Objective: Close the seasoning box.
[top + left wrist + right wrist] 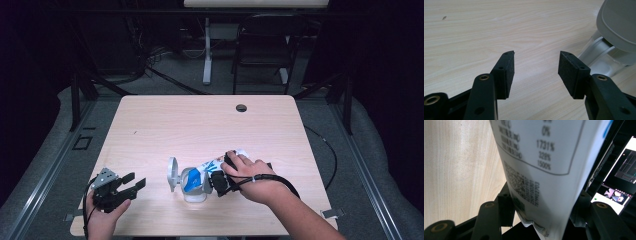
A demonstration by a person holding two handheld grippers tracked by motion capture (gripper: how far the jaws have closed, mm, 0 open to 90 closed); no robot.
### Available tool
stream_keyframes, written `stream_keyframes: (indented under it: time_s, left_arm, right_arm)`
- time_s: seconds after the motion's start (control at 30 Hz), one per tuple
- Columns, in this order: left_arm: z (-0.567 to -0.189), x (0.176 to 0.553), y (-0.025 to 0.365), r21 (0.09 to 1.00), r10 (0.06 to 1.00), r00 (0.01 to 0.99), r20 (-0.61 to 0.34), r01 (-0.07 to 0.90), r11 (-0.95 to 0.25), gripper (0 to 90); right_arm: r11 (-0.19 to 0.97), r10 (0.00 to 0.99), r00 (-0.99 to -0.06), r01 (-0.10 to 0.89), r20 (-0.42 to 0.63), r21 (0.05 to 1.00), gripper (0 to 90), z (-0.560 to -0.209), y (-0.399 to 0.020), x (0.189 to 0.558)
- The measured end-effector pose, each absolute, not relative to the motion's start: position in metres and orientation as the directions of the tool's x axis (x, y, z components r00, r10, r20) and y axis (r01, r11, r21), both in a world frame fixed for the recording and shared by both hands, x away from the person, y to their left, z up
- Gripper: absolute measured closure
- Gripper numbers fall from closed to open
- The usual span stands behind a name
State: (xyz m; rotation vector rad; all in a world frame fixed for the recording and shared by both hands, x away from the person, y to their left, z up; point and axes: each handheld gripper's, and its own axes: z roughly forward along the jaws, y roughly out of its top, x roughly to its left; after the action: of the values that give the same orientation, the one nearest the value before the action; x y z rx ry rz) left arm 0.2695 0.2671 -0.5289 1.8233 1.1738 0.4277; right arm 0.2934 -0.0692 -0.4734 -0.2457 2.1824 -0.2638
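A white carton (216, 165) with blue print lies tilted in the front middle of the wooden table (200, 125), its blue end over a clear container (194, 189). That container's grey lid (172, 173) stands flipped up at its left. My right gripper (218, 181) is shut on the carton. In the right gripper view the carton's printed label and square code (536, 157) sit between the two jaws of the right gripper (542, 195). My left gripper (135, 180) rests near the front left corner, open and holding nothing. The left gripper (536, 57) points at bare wood, with the grey lid (616, 22) and the clear container (599, 60) to its right.
A dark round cable hole (241, 108) sits near the table's far edge. Beyond the table stand a black chair (262, 50) and a white desk leg (207, 50). A lit screen (621, 177) shows past the carton in the right gripper view.
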Motion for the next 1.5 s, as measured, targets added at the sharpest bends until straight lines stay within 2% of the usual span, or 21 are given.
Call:
stream_keyframes:
  time_s: [1.5]
  left_arm:
    - [-0.5297, 0.2696, 0.2671, 0.825, 0.855, 0.489, -0.172, 0.546, -0.146, 47.3]
  right_arm:
    - [0.947, -0.307, -0.58, -0.104, -0.754, -0.305, 49.0, -0.4688, -0.0681, 0.2927]
